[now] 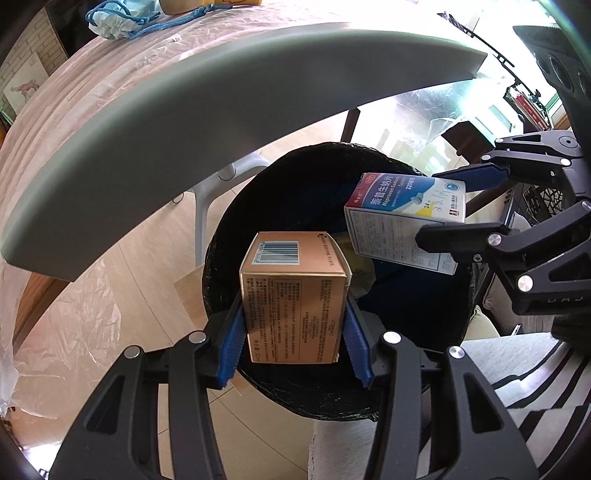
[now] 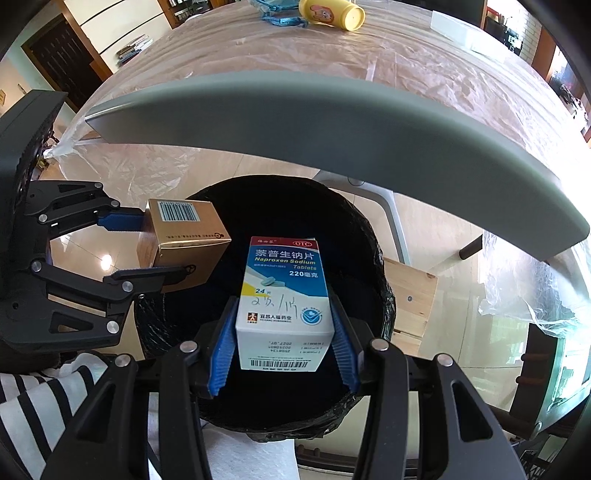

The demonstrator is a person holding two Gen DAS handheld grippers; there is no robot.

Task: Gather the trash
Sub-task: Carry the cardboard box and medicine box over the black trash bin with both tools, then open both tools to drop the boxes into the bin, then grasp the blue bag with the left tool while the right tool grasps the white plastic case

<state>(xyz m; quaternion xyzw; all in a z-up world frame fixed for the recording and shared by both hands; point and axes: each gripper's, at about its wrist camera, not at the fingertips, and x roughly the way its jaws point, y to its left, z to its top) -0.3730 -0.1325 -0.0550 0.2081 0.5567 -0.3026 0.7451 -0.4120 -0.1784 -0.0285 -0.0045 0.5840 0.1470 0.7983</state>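
In the left wrist view, the left gripper [image 1: 295, 332] is pointing steeply down over the black-lined trash bin [image 1: 221, 266], its blue pads [image 1: 232, 343] pressing on both sides of a gold box [image 1: 293, 299] with a barcode on its top face. The box is hanging above the near left part of the bin's mouth. To the right, the right gripper [image 1: 448, 206] is clamping a white and blue medicine box [image 1: 402, 218], which is tilting over the bin's far right rim. A grey chair back [image 1: 229, 122] is arching across the upper part of the view, and behind it a table covered in clear plastic sheeting [image 1: 110, 85] is carrying a blue drawstring bag [image 1: 110, 18] near its far edge. A striped sleeve [image 1: 535, 376] is showing at the lower right.

In the right wrist view, the right gripper [image 2: 284, 339] is gripping the medicine box [image 2: 286, 306] between its blue pads [image 2: 221, 350], holding it upright over the middle of the bin [image 2: 369, 240]. At the left, the left gripper [image 2: 147, 247] is holding the gold box [image 2: 184, 240] over the bin's left rim. The chair back [image 2: 332, 122] is curving overhead, and on the table [image 2: 406, 55] beyond it a yellow cup [image 2: 332, 14] is lying on its side near the far edge, just beside the blue bag [image 2: 277, 11]. The striped sleeve [image 2: 33, 402] is filling the lower left corner.
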